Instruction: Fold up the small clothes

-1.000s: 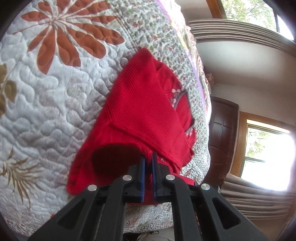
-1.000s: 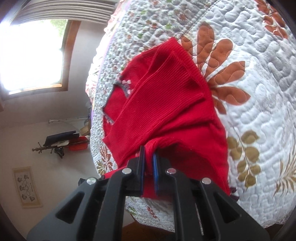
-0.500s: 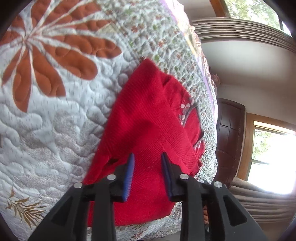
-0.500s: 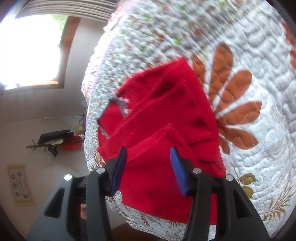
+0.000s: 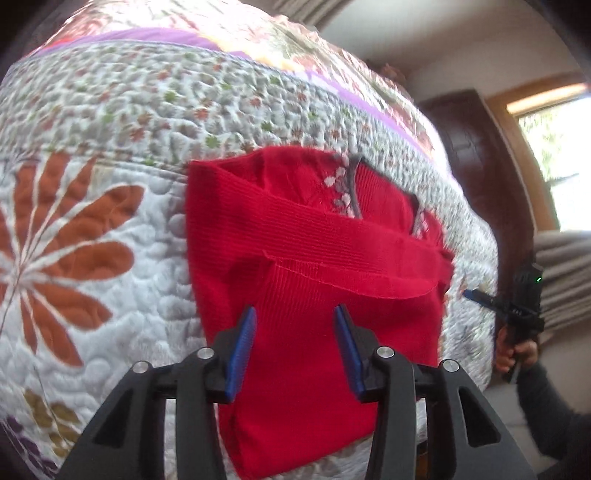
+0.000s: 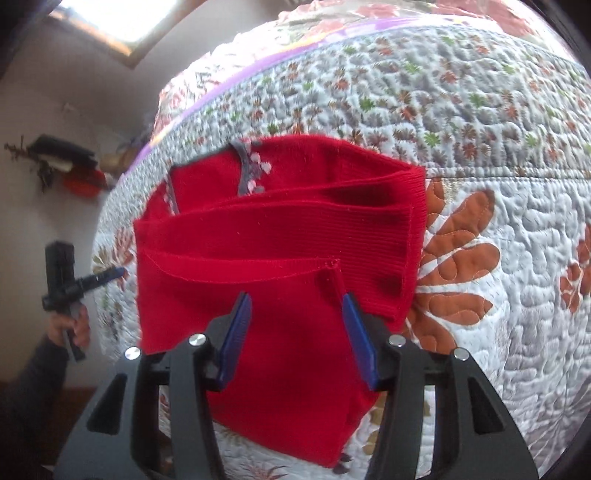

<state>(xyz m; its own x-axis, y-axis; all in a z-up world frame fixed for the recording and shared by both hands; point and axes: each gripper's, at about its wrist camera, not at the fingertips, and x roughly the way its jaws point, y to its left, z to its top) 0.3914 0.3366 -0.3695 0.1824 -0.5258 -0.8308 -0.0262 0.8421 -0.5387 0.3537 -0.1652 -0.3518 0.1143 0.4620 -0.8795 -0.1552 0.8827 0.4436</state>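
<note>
Bed: quilt [image 5: 110,295] under folded red sweater [image 5: 314,332].
Left gripper [image 5: 293,347]: fingers spread, empty.
Right gripper [image 6: 295,336]: fingers spread, empty.
Tip: pinch both near corners together before folding over.

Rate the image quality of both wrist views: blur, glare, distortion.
Left wrist view: strong fisheye bulge, red garment slightly soft, window at right blown out. Right wrist view: same bulge bending the quilt, window top left overexposed, blue fingers sharp.

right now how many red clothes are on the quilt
1. A single folded red sweater lies on the floral quilt, just ahead of the open left tongs and right tongs. Anything beneath it is hidden.
</note>
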